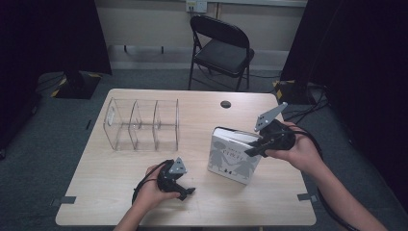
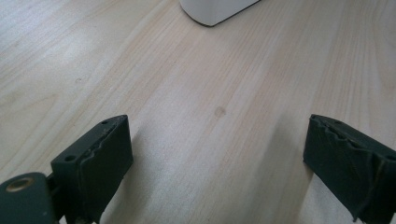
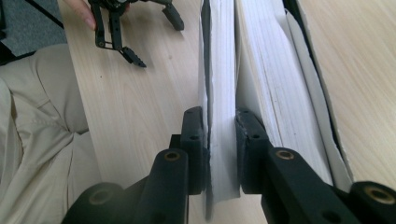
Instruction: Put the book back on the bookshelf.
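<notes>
Black left tongs (image 1: pixel 187 192) and right tongs (image 1: pixel 252 150), grey three-cornered top plates, trailing black cables, brass-ringed screw holes, beige trousers (image 3: pixel 37 140)

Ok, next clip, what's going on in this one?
A person at a wooden table works two handheld grippers. The right gripper is shut on a wad of pages and the front cover of a white book, which stands tilted on the table. The left gripper is open, resting low over bare wood near the book's corner. A clear acrylic divider rack sits off to the left, with nothing in its compartments.
</notes>
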`<action>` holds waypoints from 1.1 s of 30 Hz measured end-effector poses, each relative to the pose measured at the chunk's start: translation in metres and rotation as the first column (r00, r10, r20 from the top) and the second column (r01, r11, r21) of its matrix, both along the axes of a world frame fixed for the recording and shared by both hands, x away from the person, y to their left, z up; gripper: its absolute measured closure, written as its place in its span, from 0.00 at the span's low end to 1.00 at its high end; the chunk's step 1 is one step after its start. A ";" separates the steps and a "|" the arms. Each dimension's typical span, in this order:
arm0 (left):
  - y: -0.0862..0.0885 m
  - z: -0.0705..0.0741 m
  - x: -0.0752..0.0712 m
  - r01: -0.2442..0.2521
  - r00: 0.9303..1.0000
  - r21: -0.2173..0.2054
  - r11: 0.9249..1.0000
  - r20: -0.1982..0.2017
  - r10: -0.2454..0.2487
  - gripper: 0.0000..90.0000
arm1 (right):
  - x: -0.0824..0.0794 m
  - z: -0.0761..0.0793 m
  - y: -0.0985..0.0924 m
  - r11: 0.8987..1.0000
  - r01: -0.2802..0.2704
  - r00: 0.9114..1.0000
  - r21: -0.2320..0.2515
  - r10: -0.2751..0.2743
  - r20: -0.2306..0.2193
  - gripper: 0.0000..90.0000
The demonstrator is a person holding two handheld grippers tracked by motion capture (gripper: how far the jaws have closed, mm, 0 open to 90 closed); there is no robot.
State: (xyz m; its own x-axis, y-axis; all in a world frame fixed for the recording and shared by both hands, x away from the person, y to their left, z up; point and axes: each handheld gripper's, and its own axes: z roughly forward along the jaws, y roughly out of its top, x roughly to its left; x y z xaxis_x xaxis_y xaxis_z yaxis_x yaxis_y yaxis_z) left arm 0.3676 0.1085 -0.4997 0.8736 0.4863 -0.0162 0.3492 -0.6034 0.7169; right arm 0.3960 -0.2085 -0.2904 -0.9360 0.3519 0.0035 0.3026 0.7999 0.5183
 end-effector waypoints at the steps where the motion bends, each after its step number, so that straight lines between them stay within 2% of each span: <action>1: 0.000 0.000 0.000 0.000 1.000 0.001 1.000 0.000 0.000 0.08 | 0.001 0.001 0.002 1.000 0.001 1.000 -0.018 -0.001 -0.004 0.84; 3: 0.000 0.000 0.000 0.000 1.000 0.000 1.000 -0.002 0.000 0.08 | 0.002 0.003 0.005 0.999 0.003 1.000 -0.046 -0.004 -0.015 0.84; 8: 0.000 0.000 0.000 0.005 1.000 0.001 1.000 -0.002 -0.005 0.08 | 0.003 0.008 0.015 0.990 0.046 0.997 -0.130 -0.053 -0.047 0.84; 9: 0.000 0.001 0.001 0.015 1.000 0.013 1.000 0.000 -0.015 0.08 | 0.003 0.009 0.017 0.988 0.050 0.997 -0.145 -0.058 -0.047 0.84; 10: 0.000 0.000 0.000 0.004 1.000 -0.002 1.000 -0.003 -0.004 0.08 | 0.003 0.009 0.018 0.986 0.051 0.997 -0.159 -0.058 -0.042 0.83; 12: 0.000 0.000 0.000 0.009 1.000 0.005 1.000 -0.003 -0.009 0.07 | 0.003 0.009 0.020 0.982 0.043 0.999 -0.183 -0.048 -0.022 0.82; 14: -0.001 0.000 0.000 0.013 1.000 0.007 1.000 -0.003 -0.013 0.05 | 0.003 0.009 0.021 0.982 0.038 0.998 -0.187 -0.045 -0.034 0.84; 16: -0.003 -0.002 -0.001 0.004 1.000 -0.006 1.000 -0.007 -0.004 0.03 | 0.004 0.009 0.019 0.986 0.013 0.998 -0.165 -0.022 -0.053 0.84; 17: -0.002 -0.001 0.000 0.020 1.000 0.012 1.000 -0.004 -0.020 0.02 | 0.003 0.009 0.019 0.987 0.012 0.998 -0.162 -0.021 -0.059 0.84; 19: -0.002 -0.002 -0.001 0.021 1.000 0.004 1.000 -0.010 -0.021 0.01 | 0.002 0.009 0.017 0.988 -0.016 0.999 -0.153 0.008 -0.050 0.84; 22: 0.001 0.000 0.001 0.045 0.999 0.033 0.998 -0.007 -0.044 0.00 | -0.002 0.008 0.017 0.989 -0.044 0.998 -0.144 0.038 -0.046 0.85; 25: 0.001 0.000 0.001 0.042 0.999 0.036 0.998 -0.008 -0.041 0.00 | -0.005 0.008 0.017 0.988 -0.068 0.997 -0.138 0.064 -0.034 0.85; 26: 0.000 -0.001 0.000 0.032 0.999 0.021 0.999 -0.010 -0.032 0.00 | -0.005 0.008 0.016 0.987 -0.079 0.997 -0.138 0.074 -0.037 0.85; 27: 0.001 0.000 0.001 0.040 0.999 0.031 0.999 -0.008 -0.040 0.00 | -0.005 0.008 0.016 0.987 -0.089 0.996 -0.134 0.086 -0.033 0.85; 30: 0.001 -0.002 0.000 0.030 1.000 0.007 1.000 -0.005 -0.030 0.00 | -0.006 0.007 0.015 0.986 -0.092 0.996 -0.141 0.091 -0.011 0.84; 31: 0.002 -0.001 0.000 0.040 0.999 0.018 0.999 -0.001 -0.040 0.00 | -0.006 0.007 0.015 0.985 -0.092 0.996 -0.143 0.092 -0.010 0.84; 33: 0.003 -0.002 0.000 0.043 0.999 0.011 0.999 0.006 -0.043 0.00 | -0.005 0.007 0.015 0.985 -0.092 0.996 -0.144 0.093 -0.001 0.84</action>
